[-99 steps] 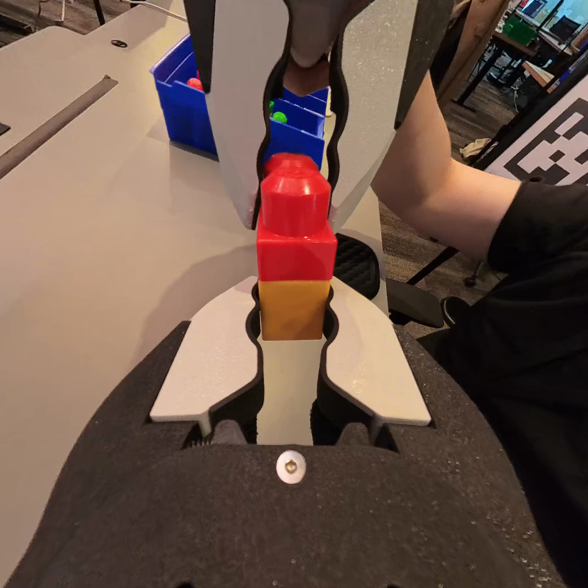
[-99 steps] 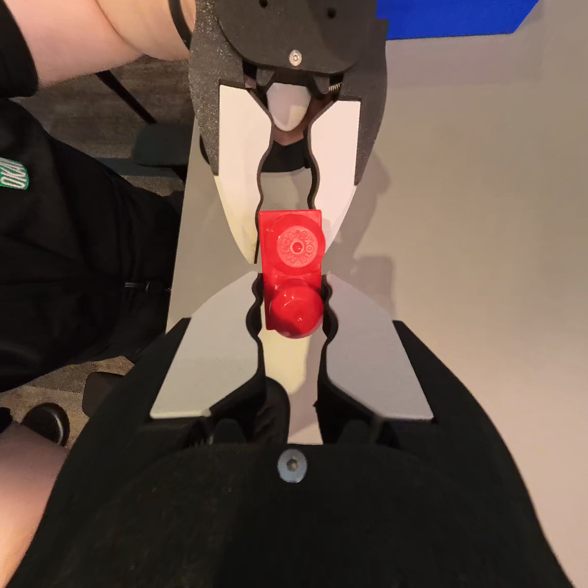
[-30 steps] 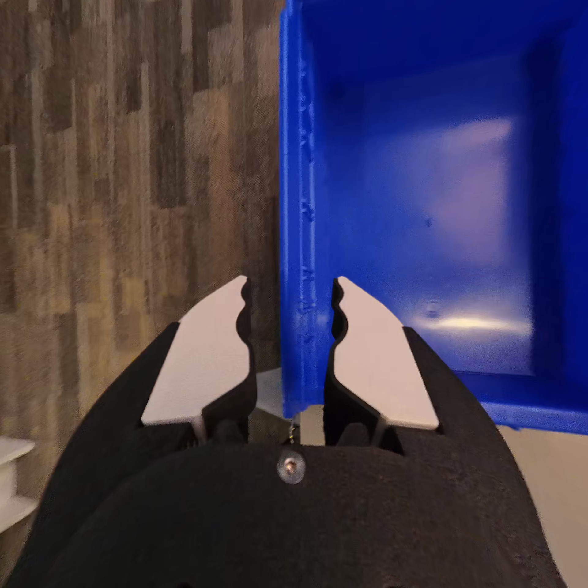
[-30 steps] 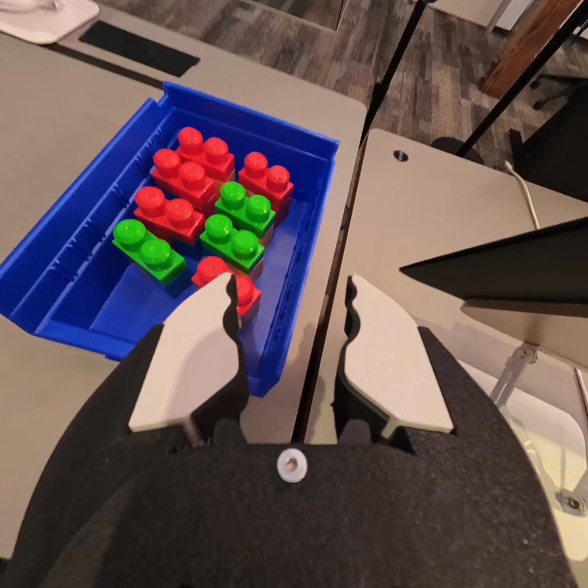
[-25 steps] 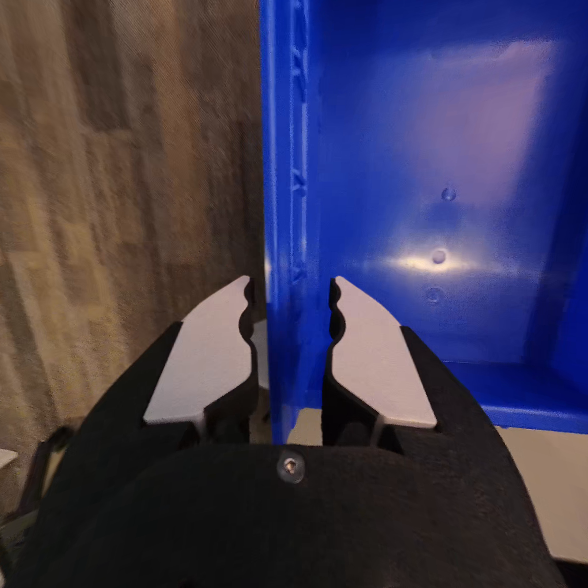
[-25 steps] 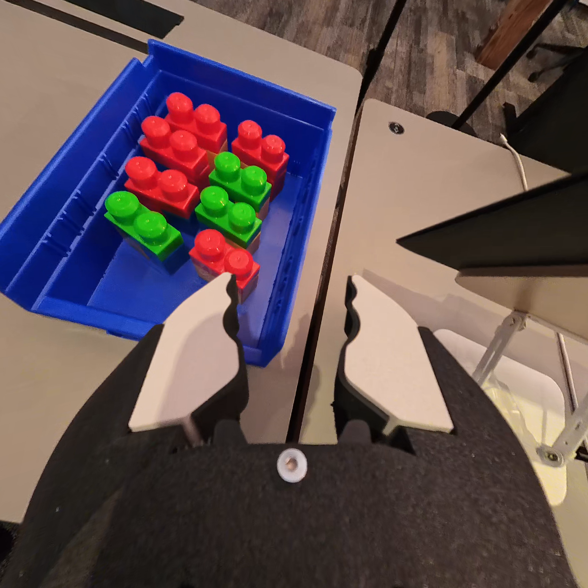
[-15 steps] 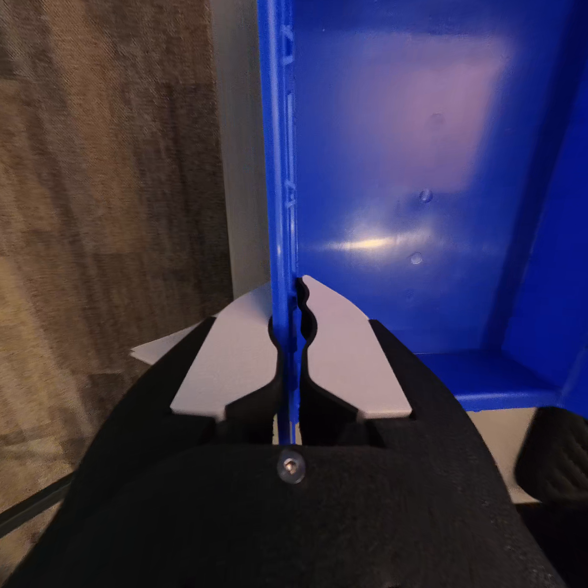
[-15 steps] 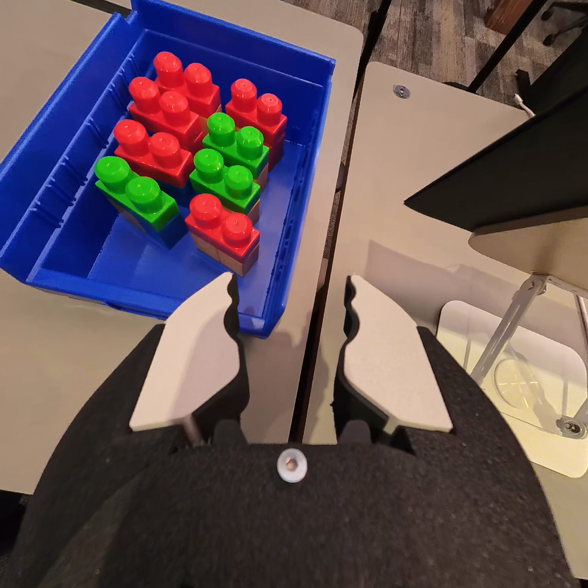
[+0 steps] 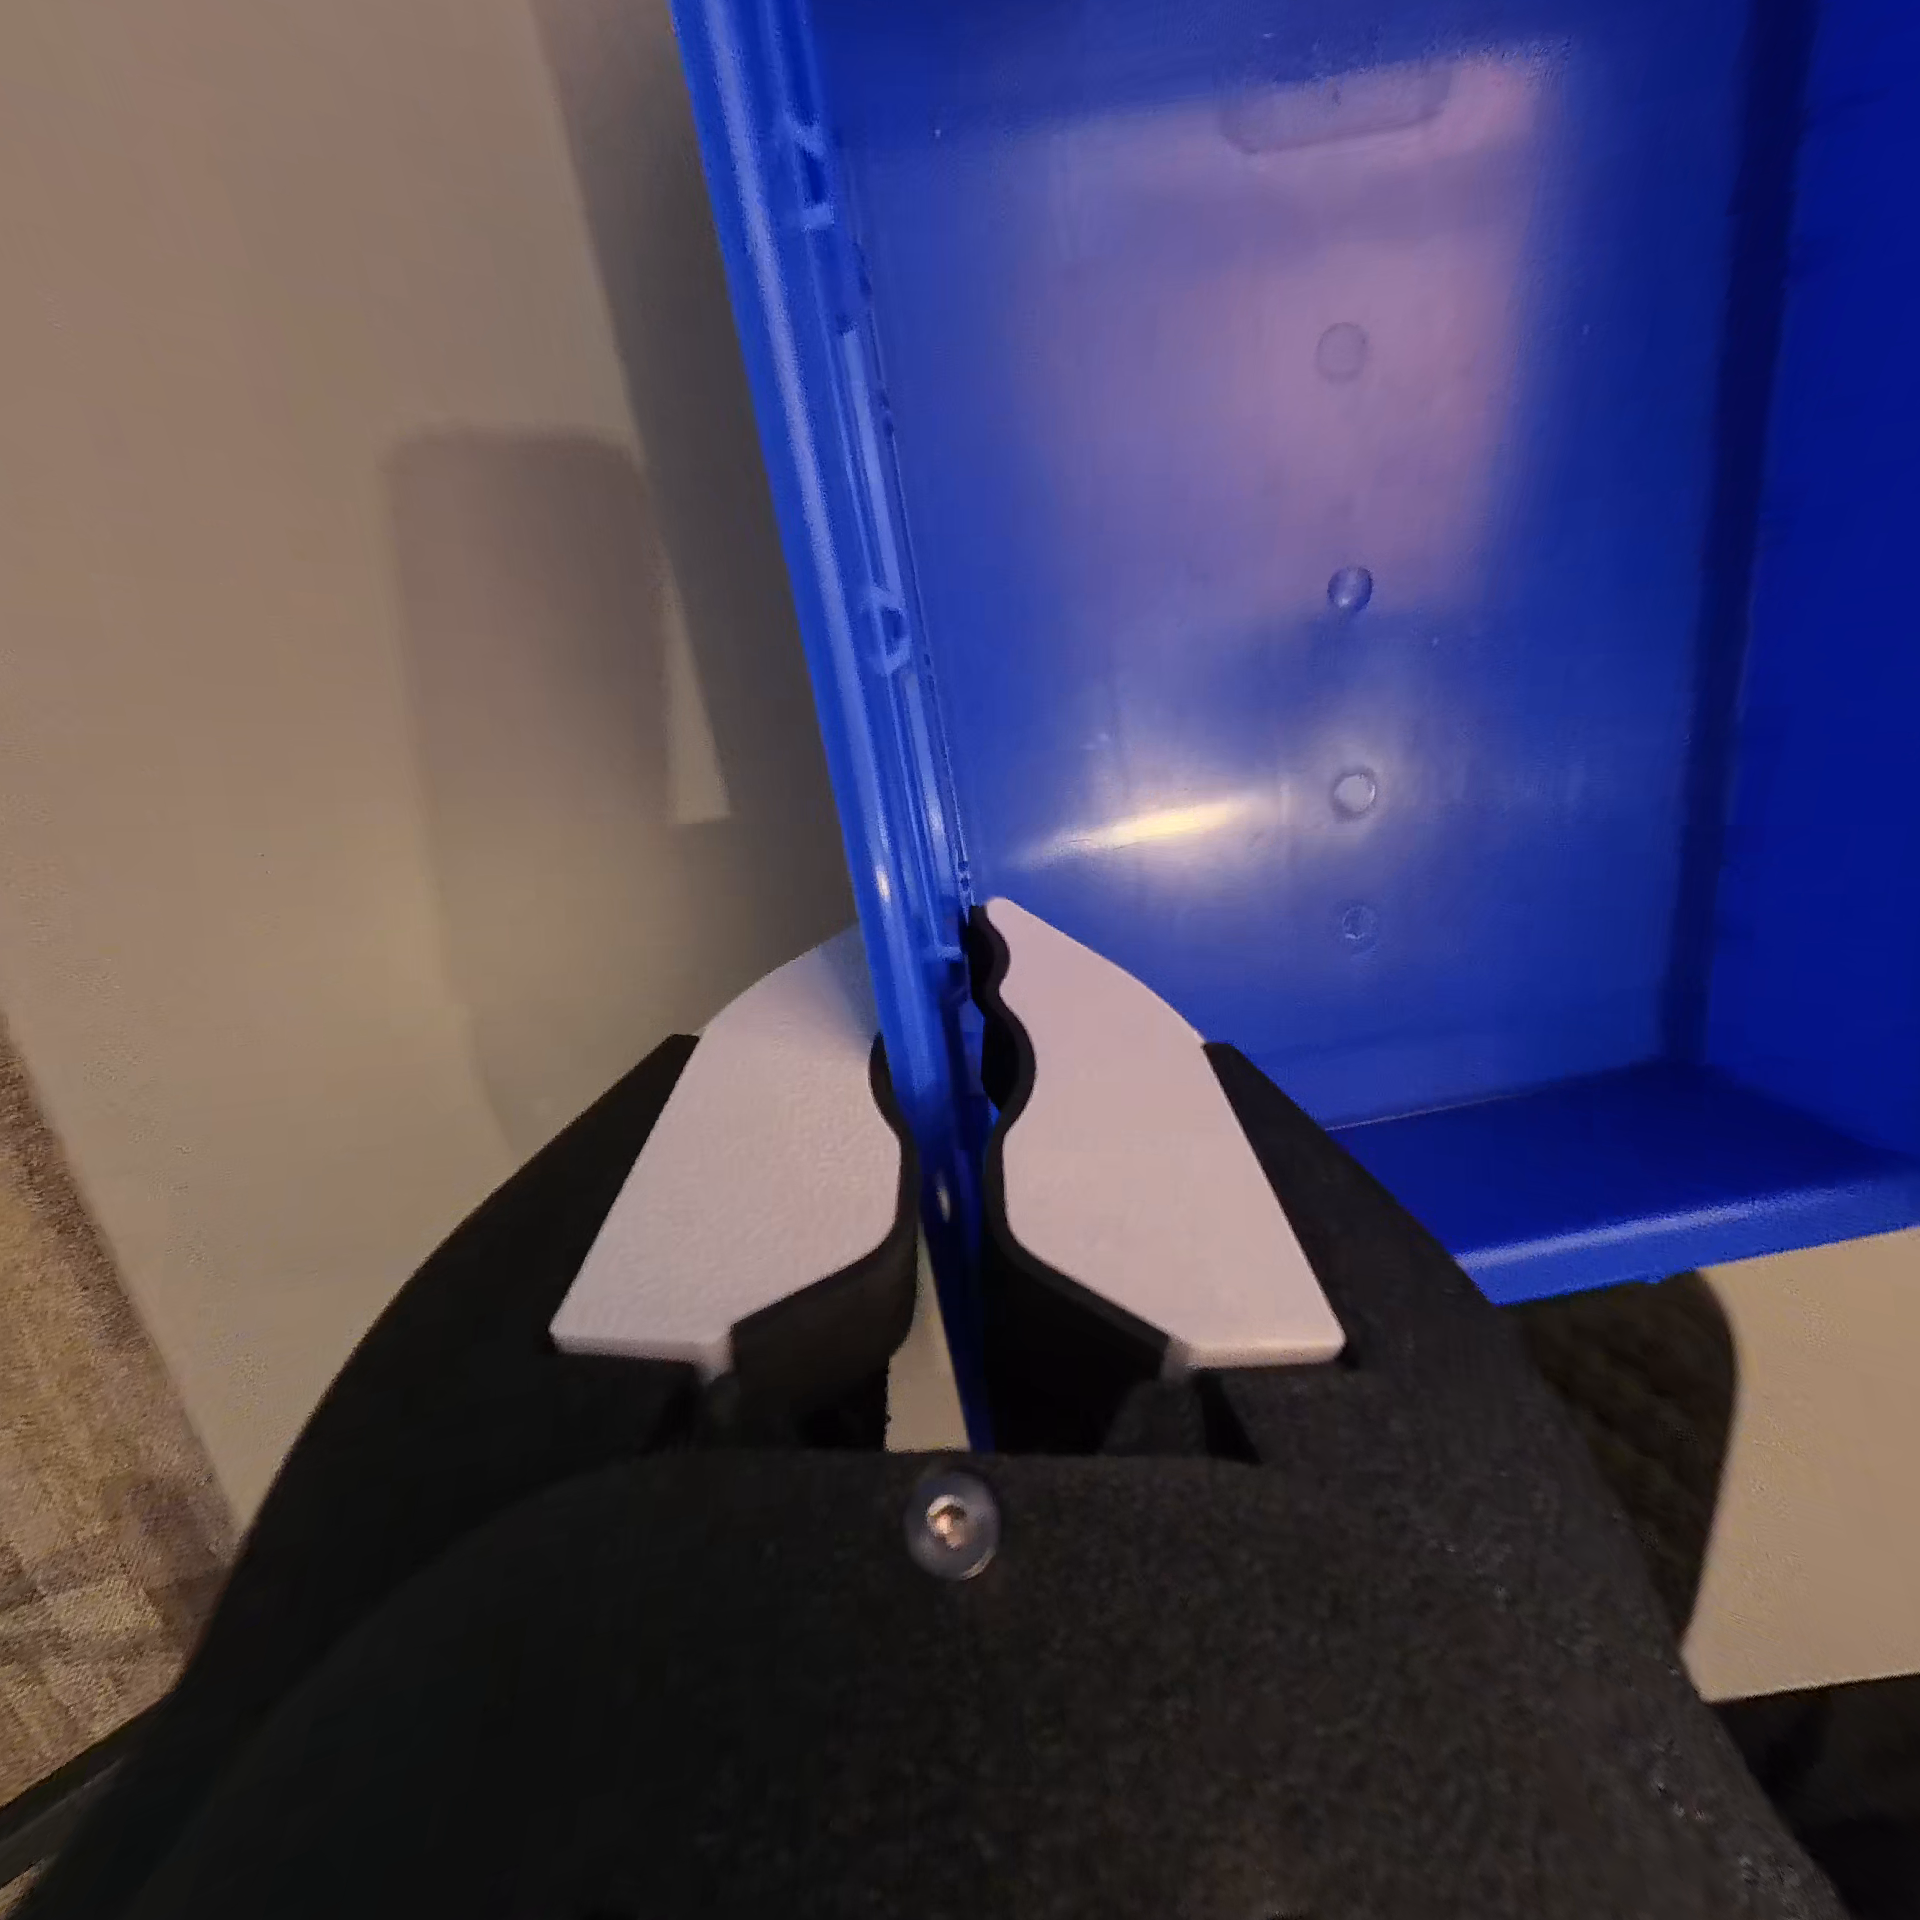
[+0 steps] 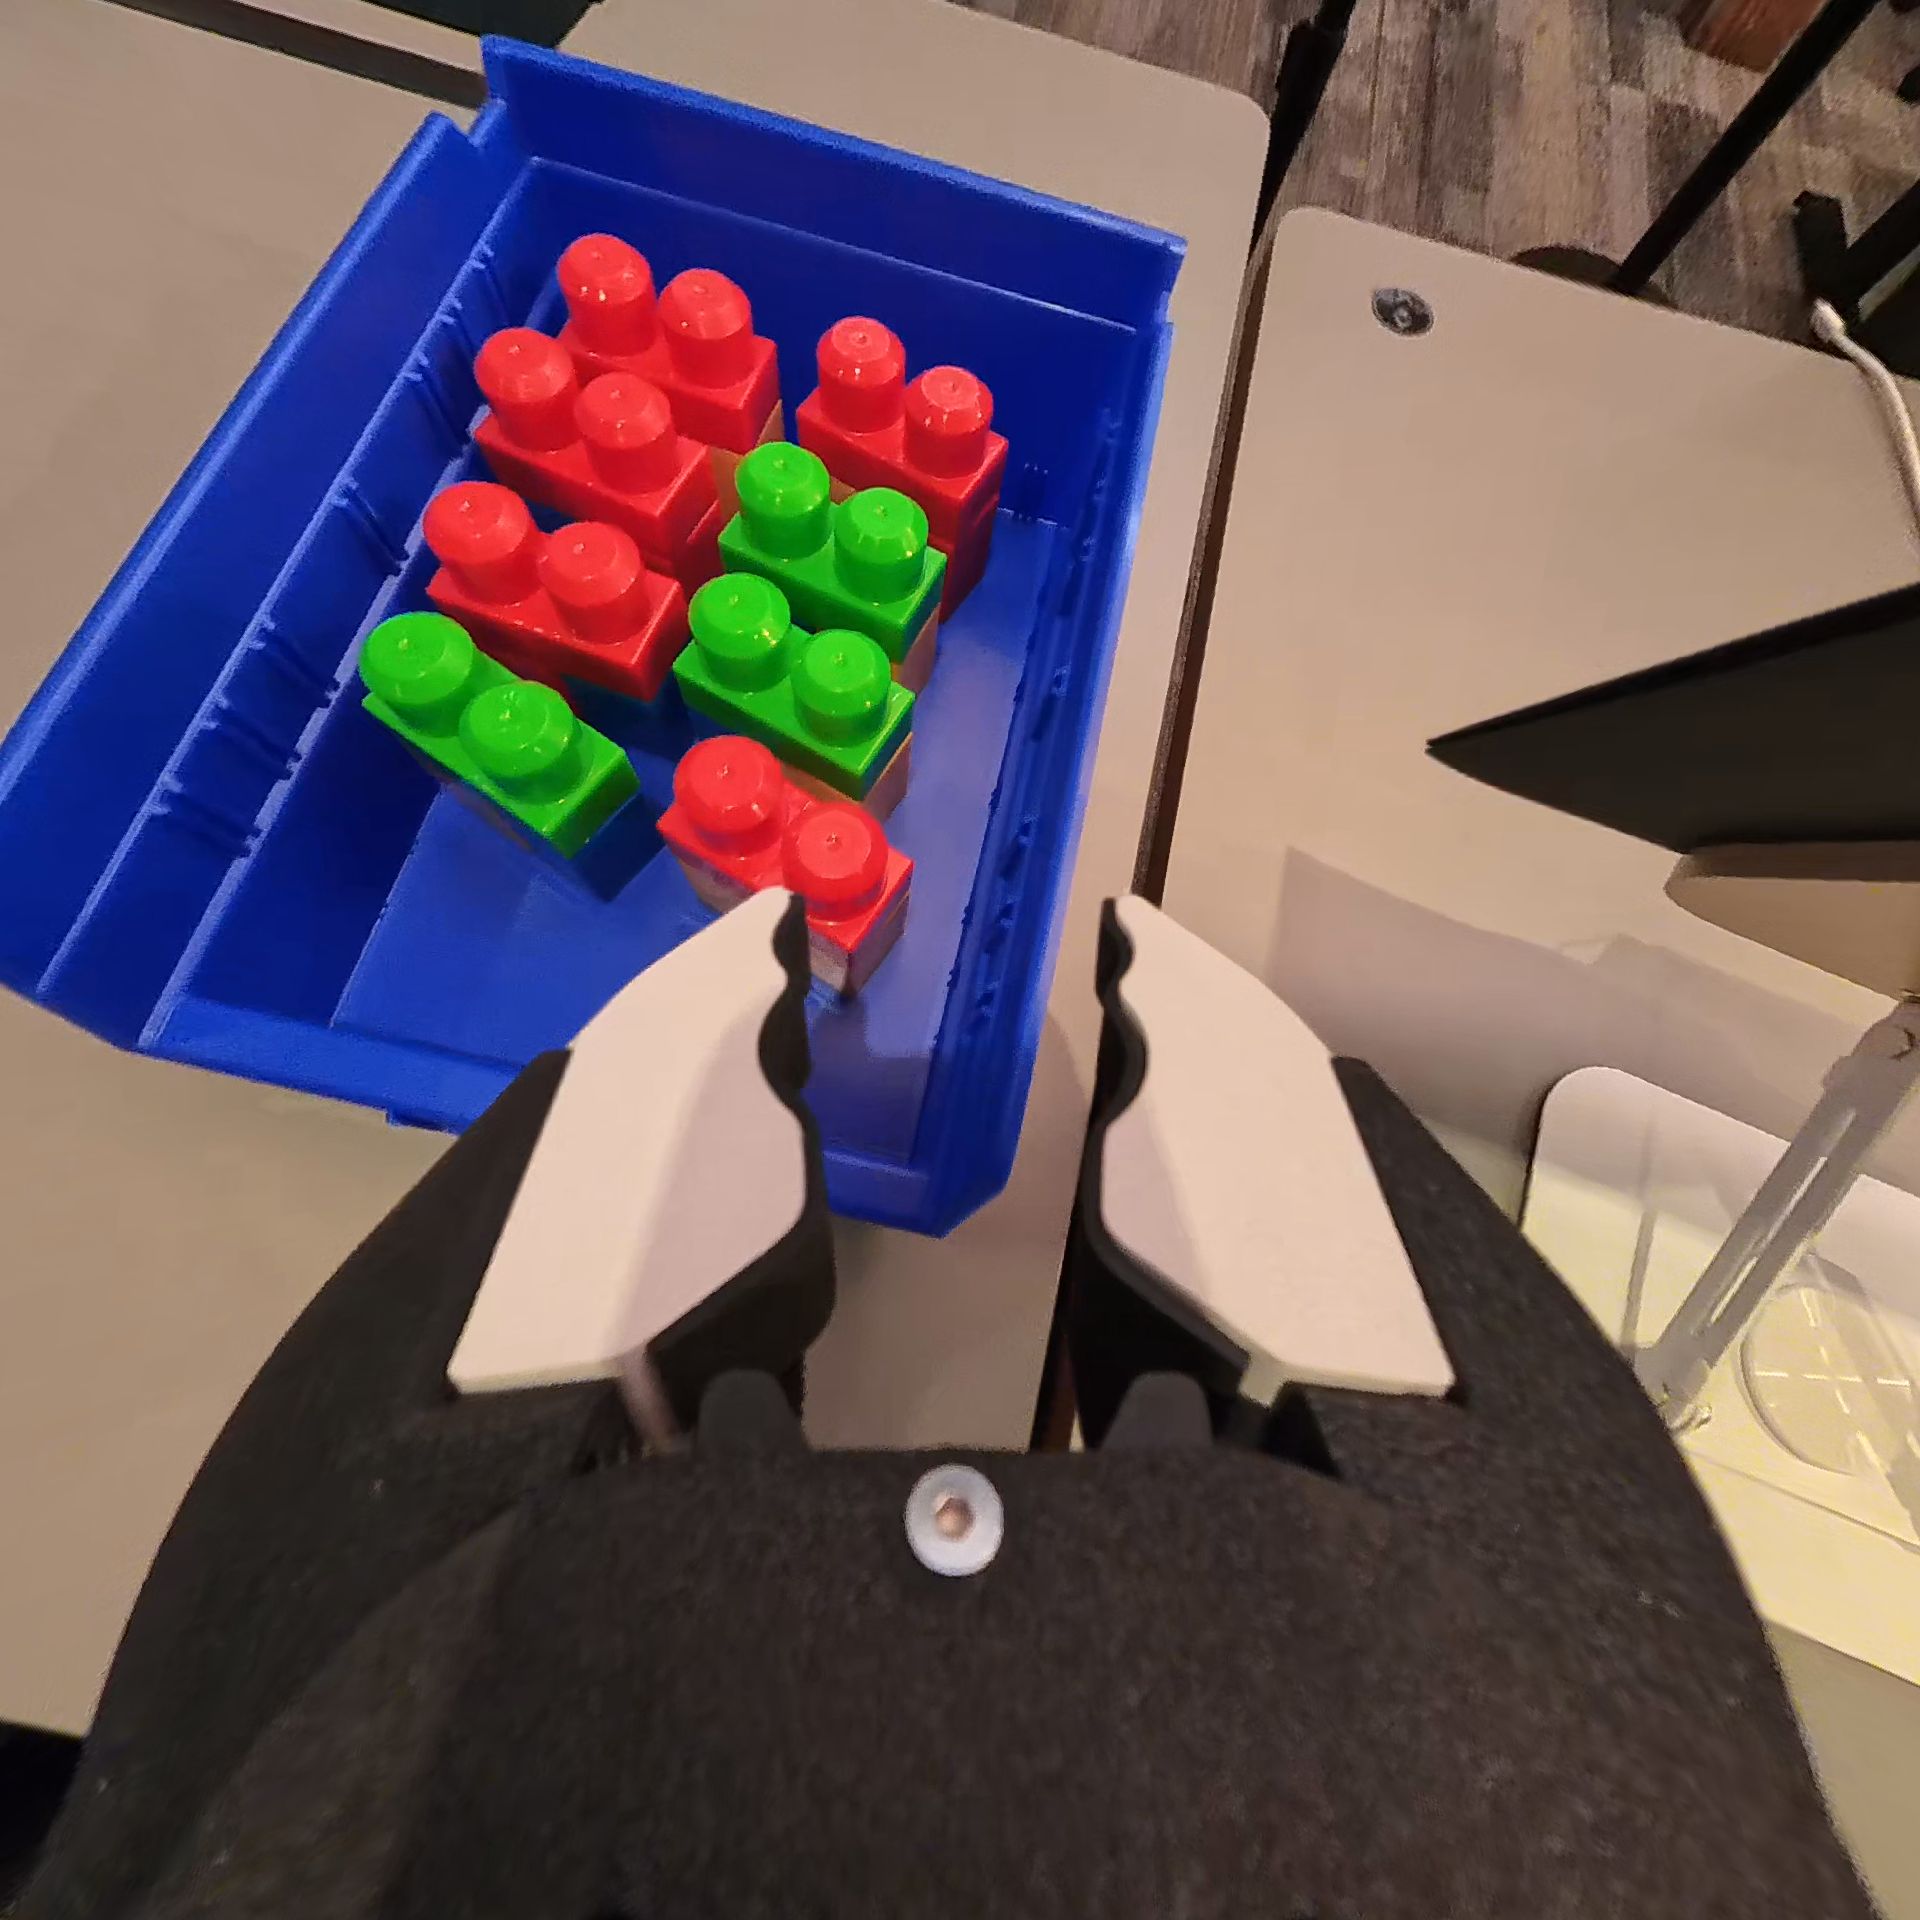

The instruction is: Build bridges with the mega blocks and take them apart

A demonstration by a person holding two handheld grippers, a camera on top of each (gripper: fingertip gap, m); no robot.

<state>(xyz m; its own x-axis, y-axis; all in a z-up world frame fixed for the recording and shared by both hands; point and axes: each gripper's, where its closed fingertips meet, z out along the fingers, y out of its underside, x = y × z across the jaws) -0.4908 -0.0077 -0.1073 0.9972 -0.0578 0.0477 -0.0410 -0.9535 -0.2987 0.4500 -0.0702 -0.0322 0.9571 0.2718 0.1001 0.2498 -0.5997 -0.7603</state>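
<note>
Five red blocks, three green blocks; left hand-held gripper apparently pinches bin wall, right agape

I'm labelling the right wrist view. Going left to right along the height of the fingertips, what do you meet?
Table → blue bin → red block → right gripper → second table → dark panel

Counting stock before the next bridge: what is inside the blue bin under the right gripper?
The blue bin holds five red-topped and three green-topped stacks; lower blocks are mostly hidden.
</note>
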